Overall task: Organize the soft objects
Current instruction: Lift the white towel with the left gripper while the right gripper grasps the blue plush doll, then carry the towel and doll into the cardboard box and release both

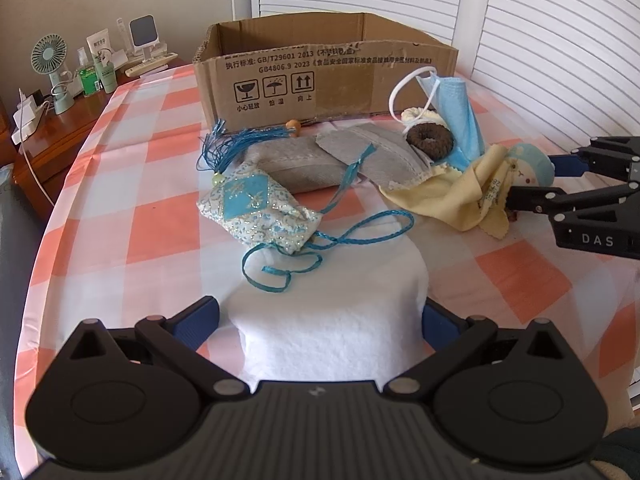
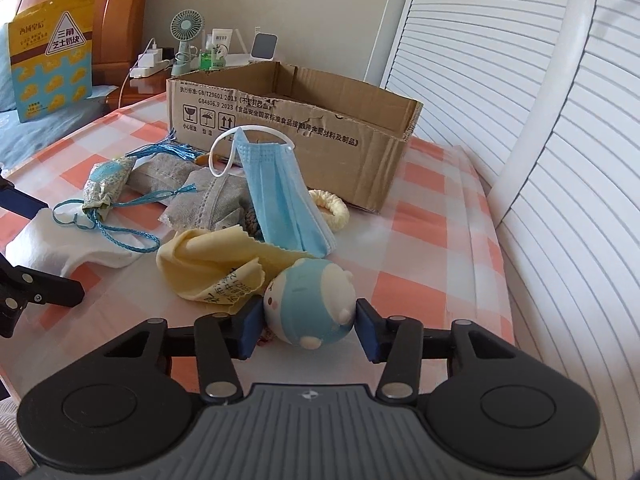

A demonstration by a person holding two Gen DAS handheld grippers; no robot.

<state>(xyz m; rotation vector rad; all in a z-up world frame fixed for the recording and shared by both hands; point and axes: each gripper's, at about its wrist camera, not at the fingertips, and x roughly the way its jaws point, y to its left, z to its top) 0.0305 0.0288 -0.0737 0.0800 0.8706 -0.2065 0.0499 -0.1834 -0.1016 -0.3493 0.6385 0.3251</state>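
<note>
A checked orange and white tablecloth fills both views. An open cardboard box stands at upper centre of the left wrist view, with the soft things heaped just in front of it.

A white folded cloth lies at lower centre of that view, and the left gripper sits low over the table with its fingers spread wide on either side of the cloth. I cannot tell whether they touch it.

At the bottom of the right wrist view, the right gripper reaches level along the table, its two blue pads pressed against the sides of a round blue and white plush toy. A yellow cloth touches the toy's left side. Behind them a blue face mask leans upright against the heap.
</note>
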